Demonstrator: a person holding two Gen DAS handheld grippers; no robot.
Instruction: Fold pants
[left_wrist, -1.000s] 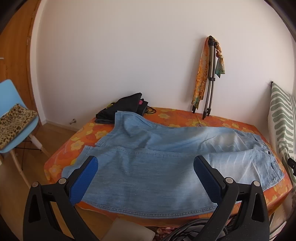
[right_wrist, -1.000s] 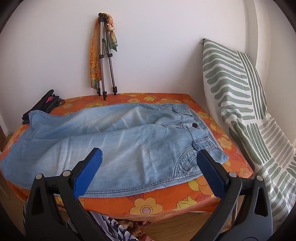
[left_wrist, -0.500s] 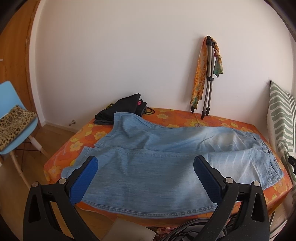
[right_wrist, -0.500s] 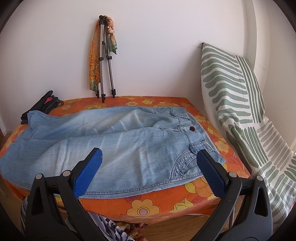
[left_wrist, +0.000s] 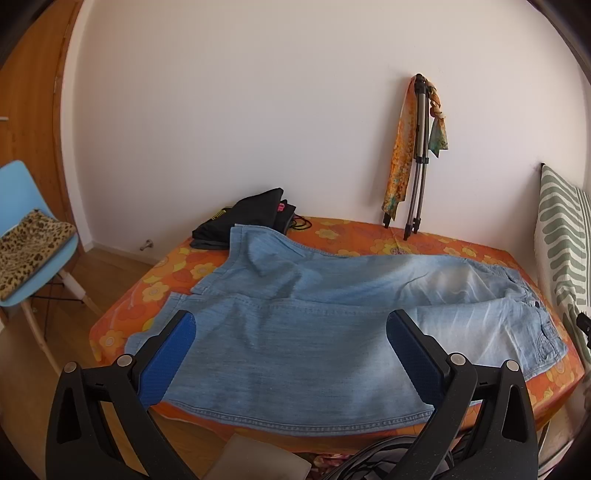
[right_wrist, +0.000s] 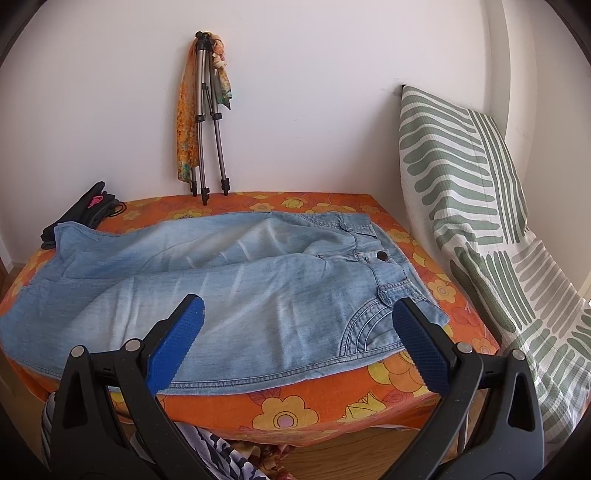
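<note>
Jeans of pale blue denim lay spread flat across a table covered in an orange flowered cloth, legs running toward 9 o'clock and waistband toward 3 o'clock in the right wrist view, one leg resting partly over the other. Both claws hung above the near table edge, well clear of the fabric. The left gripper had its blue-padded fingers spread wide apart with nothing between them, framing the lower legs of the jeans. The right gripper was likewise spread wide and empty, its fingers framing the hip and front pocket. A folded tripod draped with an orange scarf leaned on the white wall at 12 o'clock, a dark bundle of clothing sat at the far corner touching the jeans' hem, a green-striped cushion stood at 3 o'clock, and a blue chair with a leopard-print item stood at 9 o'clock.
</note>
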